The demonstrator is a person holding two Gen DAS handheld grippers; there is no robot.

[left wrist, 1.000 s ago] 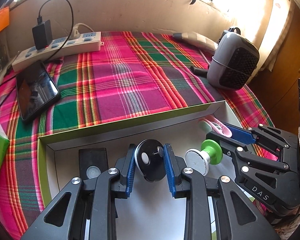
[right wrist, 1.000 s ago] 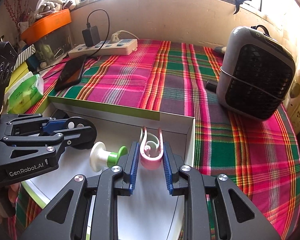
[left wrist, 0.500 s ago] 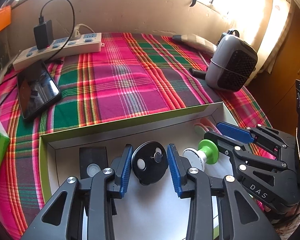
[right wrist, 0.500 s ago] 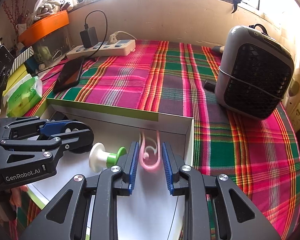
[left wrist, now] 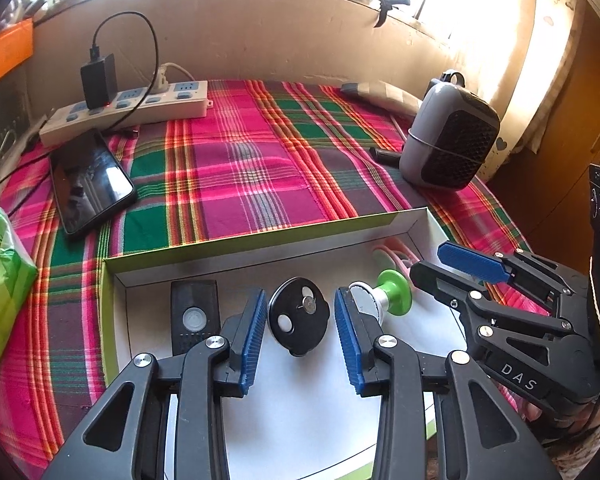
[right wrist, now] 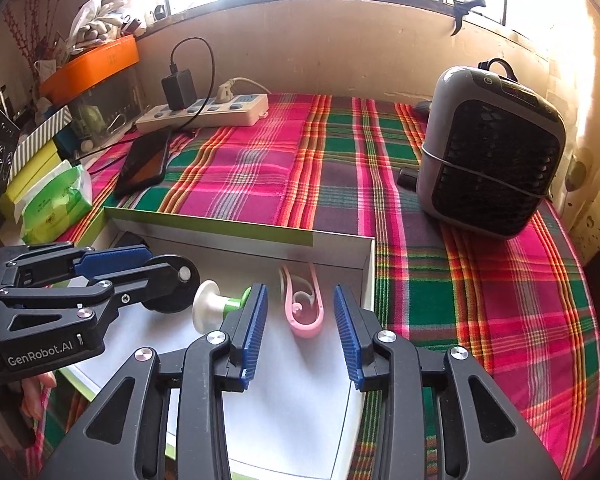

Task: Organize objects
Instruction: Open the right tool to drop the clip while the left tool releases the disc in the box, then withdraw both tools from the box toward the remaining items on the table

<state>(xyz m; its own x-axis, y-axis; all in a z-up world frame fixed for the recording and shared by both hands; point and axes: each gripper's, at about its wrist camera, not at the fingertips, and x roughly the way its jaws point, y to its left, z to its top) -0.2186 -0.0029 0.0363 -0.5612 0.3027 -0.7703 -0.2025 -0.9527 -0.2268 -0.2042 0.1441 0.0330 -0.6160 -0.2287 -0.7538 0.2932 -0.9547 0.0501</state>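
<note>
Both pairs of jaws, clamped a second ago on a piece each, have spread wide and let go. The left gripper now stands open around the black round disc with two pale spots, which lies loose between the blue pads, touching neither. The right gripper is open in the same way around the pink plastic clip, whose long axis runs straight ahead along the fingers, its closed loop nearest the camera and its two prongs pointing toward the far wall of the box.

Between the two pieces lies the white-and-green spool-shaped knob, on its side, just beside the left gripper's right pad. Left of the disc sits a small black rectangular device with a round button, flat on the floor of the box.

All four rest inside the shallow white cardboard box with a green rim, the clip in its far right corner. The box sits on a pink-and-green plaid cloth. Both placements look finished; each gripper likely needs only to back straight out without nudging its piece.
</note>
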